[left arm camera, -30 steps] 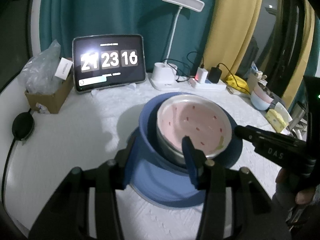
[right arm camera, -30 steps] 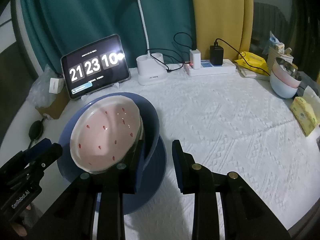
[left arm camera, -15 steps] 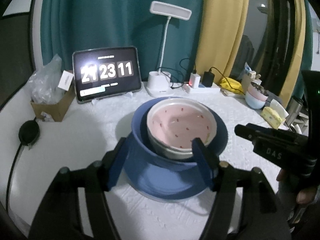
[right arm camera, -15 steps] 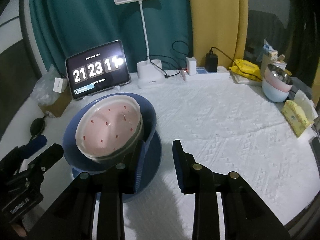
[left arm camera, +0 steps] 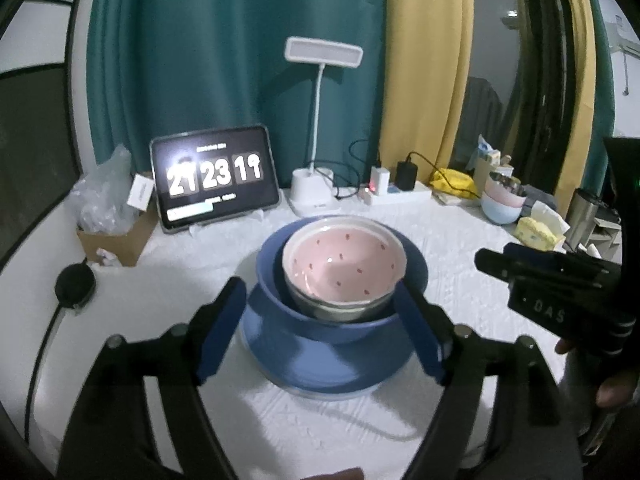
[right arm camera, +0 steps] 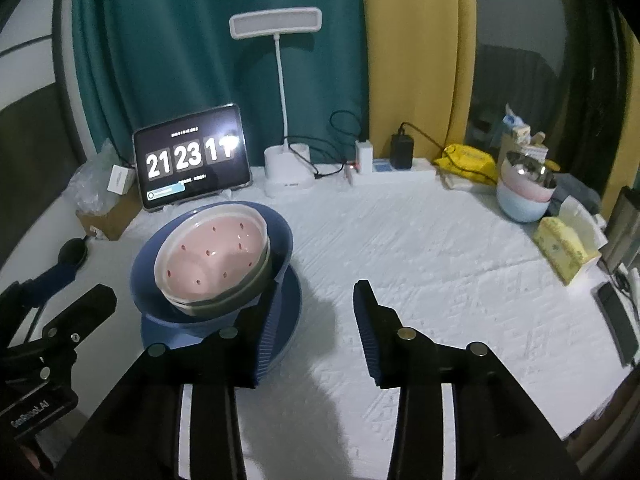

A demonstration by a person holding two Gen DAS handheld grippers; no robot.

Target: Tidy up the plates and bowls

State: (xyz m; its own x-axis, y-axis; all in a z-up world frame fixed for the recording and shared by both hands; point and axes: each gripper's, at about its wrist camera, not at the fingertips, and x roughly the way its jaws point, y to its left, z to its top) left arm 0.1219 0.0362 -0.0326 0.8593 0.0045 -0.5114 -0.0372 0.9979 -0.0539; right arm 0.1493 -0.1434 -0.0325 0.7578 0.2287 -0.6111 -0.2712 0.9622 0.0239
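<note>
A pink speckled bowl [left arm camera: 344, 264] sits nested in a grey bowl [left arm camera: 340, 312], inside a blue bowl [left arm camera: 320, 330], on a blue plate [left arm camera: 328, 372]. My left gripper [left arm camera: 318, 288] is drawn back in front of the stack, its jaws opening wide to either side of the blue bowl without touching it. In the right wrist view the same pink bowl [right arm camera: 212, 256] and blue plate [right arm camera: 160, 330] lie at the left. My right gripper [right arm camera: 320, 292] is just right of the plate. Its jaws are opening over bare cloth with nothing between them.
At the back stand a tablet clock [left arm camera: 214, 176], a white desk lamp [left arm camera: 312, 196] and a power strip [right arm camera: 392, 174] with chargers. A cardboard box [left arm camera: 116, 236] is at the far left. Stacked pastel bowls [right arm camera: 524, 196] and a yellow pack [right arm camera: 560, 248] are at the right.
Both grippers have pulled back and risen from the bowl stack. The left jaws, earlier narrow at the blue bowl's rim, have spread wide. The right jaws have widened a little. The stack stays put.
</note>
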